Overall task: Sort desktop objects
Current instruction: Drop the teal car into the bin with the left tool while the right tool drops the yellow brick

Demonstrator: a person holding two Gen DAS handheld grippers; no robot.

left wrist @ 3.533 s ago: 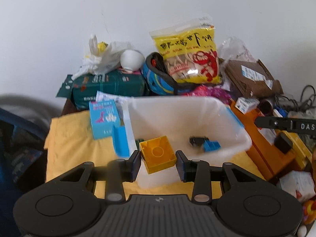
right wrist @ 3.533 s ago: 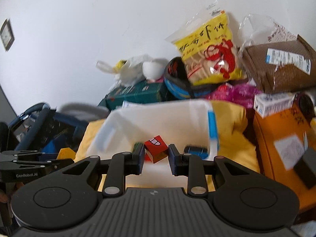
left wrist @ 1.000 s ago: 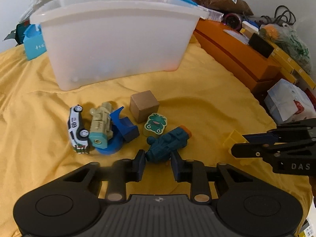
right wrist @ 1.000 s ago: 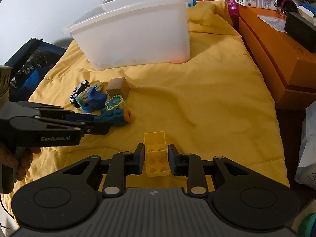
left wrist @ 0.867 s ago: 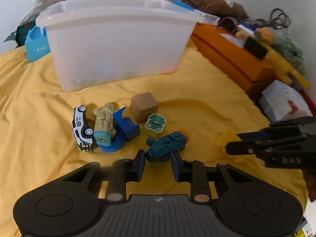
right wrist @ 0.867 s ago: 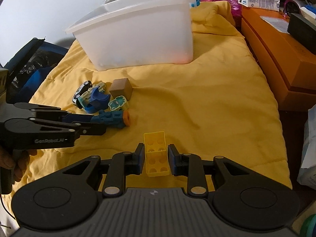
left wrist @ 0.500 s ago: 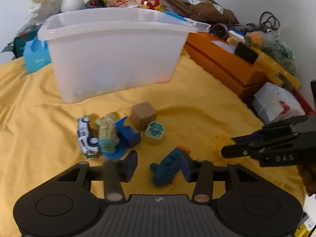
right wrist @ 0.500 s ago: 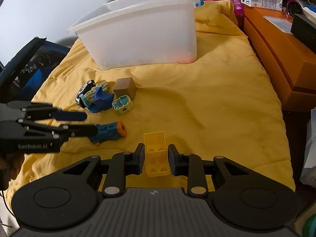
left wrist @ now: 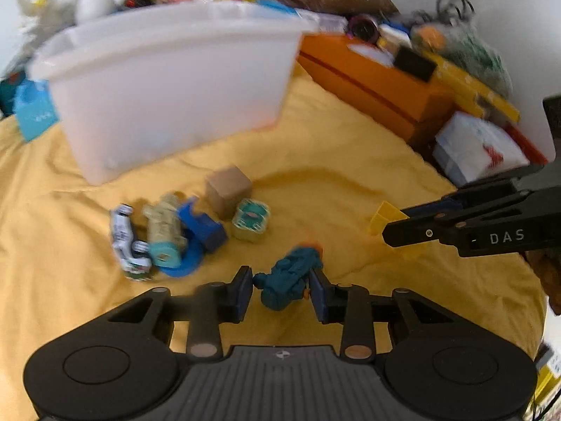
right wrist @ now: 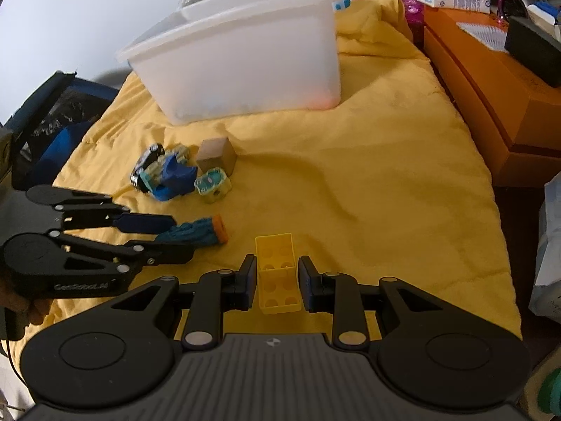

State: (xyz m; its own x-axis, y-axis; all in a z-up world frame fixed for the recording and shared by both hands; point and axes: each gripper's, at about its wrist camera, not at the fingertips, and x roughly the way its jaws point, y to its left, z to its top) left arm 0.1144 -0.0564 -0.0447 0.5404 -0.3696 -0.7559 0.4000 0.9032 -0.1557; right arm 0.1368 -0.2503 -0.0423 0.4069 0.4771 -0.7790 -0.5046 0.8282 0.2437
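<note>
My left gripper (left wrist: 280, 291) is open around a teal toy with an orange tip (left wrist: 289, 277), which lies on the yellow cloth between the jaws; it also shows in the right wrist view (right wrist: 196, 233). My right gripper (right wrist: 275, 282) is shut on a hollow yellow brick (right wrist: 277, 282), also seen in the left wrist view (left wrist: 384, 217). A toy car (left wrist: 126, 242), a beige-and-teal toy (left wrist: 164, 235), a blue piece (left wrist: 200, 231), a brown cube (left wrist: 228, 191) and a frog tile (left wrist: 250, 222) lie in a cluster. The white bin (left wrist: 168, 80) stands behind them.
An orange box (right wrist: 491, 98) with loose items runs along the right edge of the cloth. A white bag (left wrist: 477, 147) lies below it. A blue carton (left wrist: 33, 112) and piled packages stand by the bin. A dark bag (right wrist: 52, 115) sits left of the cloth.
My left gripper opened wide half a second ago, moved forward, and now its jaws have narrowed around the teal toy. My right gripper has kept hold of the yellow brick, barely moving.
</note>
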